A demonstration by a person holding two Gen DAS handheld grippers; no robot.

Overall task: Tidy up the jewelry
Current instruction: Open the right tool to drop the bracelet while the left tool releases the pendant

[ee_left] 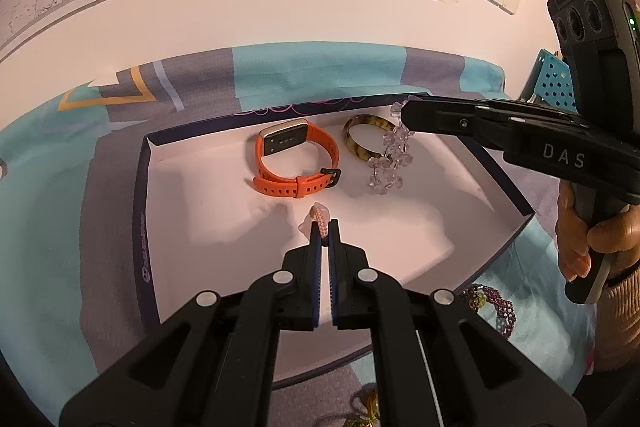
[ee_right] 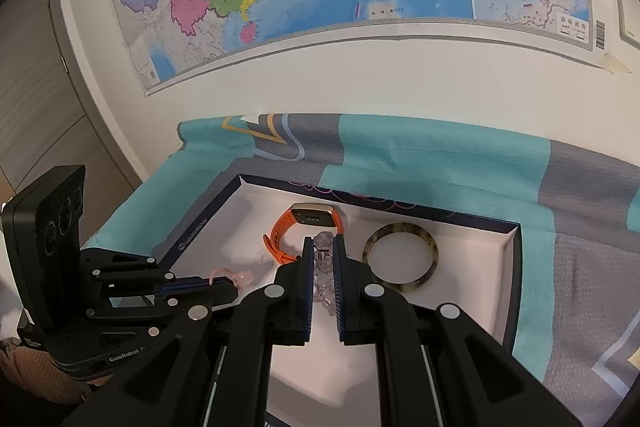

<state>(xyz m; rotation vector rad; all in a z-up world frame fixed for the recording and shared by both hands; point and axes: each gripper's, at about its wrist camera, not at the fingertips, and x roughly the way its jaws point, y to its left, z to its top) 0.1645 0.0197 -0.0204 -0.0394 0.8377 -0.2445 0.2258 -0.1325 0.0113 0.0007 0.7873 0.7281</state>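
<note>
Over the box (ee_left: 148,163), the left gripper (ee_left: 325,227) pinches a pink cord (ee_left: 320,221) at its tips. The right gripper (ee_right: 322,247) clamps a crystal bracelet (ee_left: 390,157) hanging beside the watch (ee_left: 296,163) and bangle (ee_right: 400,257).

Hidden behind the left tongs (ee_left: 325,227): most of the pink braided bracelet (ee_left: 319,217). Cut off at the bottom edge: a gold-toned piece (ee_left: 366,411), kind unreadable. Half covered by the right tongs (ee_right: 323,241): the clear bead bracelet (ee_right: 324,267).
</note>
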